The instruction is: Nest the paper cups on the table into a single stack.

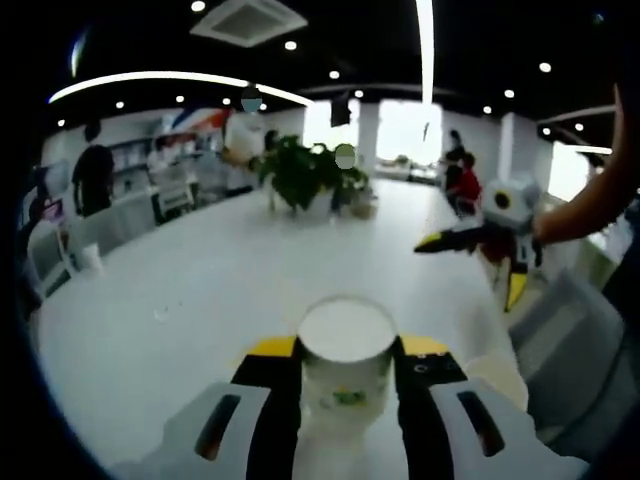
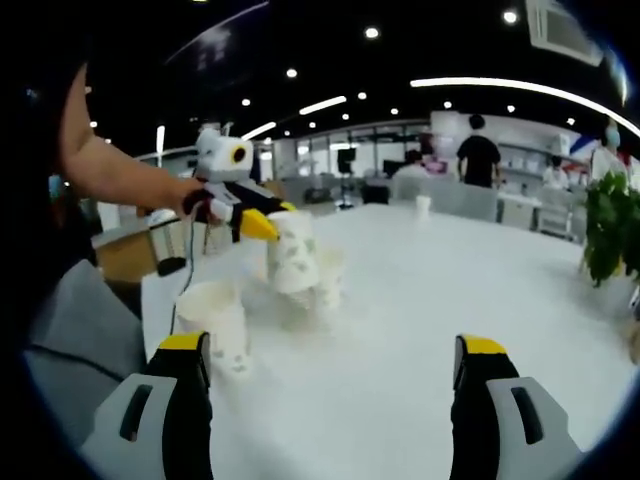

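— Where the white table (image 1: 200, 290) runs back in the left gripper view, what is seen of the room?

— A long open office is seen: a dark ceiling set with spot lamps and light strips, a ceiling vent (image 1: 248, 20), bright windows at the far end. A potted plant (image 1: 305, 175) is stood on the far part of the table, and people are seen standing and sitting beyond it. A small white cup (image 1: 90, 258) is placed near the table's left edge.

— How is the left gripper (image 1: 345, 350) held?

— Its yellow-tipped jaws are closed against the two sides of a paper cup (image 1: 347, 365), which is held upright with its open mouth up. In the right gripper view the same gripper is seen from the side, lifted above the table with the cup in it.

— And the right gripper (image 2: 335, 350)?

— Its jaws are spread wide apart and nothing is held or touched; bare tabletop is seen between them.

— Where are the other cups found?

— One paper cup (image 2: 215, 320) is stood upright near the table edge, just beyond the right gripper's left jaw. Another cup (image 2: 325, 280) is stood farther in, partly hidden behind the held one.
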Motion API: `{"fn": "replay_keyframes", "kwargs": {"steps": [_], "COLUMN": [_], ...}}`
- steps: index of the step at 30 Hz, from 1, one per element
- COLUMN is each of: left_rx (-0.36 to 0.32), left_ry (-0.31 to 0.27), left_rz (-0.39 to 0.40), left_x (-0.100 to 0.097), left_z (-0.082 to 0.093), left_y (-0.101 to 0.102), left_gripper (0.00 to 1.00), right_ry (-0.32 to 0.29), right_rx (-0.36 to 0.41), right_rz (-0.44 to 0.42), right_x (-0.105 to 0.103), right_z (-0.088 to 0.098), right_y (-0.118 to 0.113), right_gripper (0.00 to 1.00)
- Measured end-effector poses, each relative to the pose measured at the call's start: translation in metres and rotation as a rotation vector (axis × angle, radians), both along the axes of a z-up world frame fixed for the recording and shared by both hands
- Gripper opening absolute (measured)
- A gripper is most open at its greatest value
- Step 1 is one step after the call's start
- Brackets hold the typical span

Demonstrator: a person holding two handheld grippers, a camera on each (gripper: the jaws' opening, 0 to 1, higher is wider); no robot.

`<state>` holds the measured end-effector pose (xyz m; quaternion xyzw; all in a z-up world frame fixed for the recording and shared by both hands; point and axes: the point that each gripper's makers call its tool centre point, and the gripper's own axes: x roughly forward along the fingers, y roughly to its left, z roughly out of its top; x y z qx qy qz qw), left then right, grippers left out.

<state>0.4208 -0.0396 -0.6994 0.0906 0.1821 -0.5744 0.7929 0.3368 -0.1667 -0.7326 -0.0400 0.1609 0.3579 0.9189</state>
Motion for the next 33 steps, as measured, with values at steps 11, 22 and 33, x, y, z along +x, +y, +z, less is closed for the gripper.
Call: {"fn": "replay_keyframes", "kwargs": {"steps": [11,22,33], "left_rx": [-0.003,0.004,-0.015], "left_ry": [-0.009,-0.008,-0.026], "left_rz": [-0.02,-0.034,-0.037], "left_x": [0.003,0.011,0.014], "left_z": [0.026,0.051,0.07], "left_y": [-0.003,-0.002,-0.003], "left_gripper": [0.34,0.34,0.34], "right_ry": [-0.012,-0.027,-0.036], "right_rx": [0.005,0.008,0.008], "right_rz": [0.002,0.01,0.015], "right_x": [0.007,0.013,0.014], "right_z": [0.006,0.014,0.017], "right_y": [0.001,0.006,0.009], "right_gripper": [1.0,1.0,1.0]}}
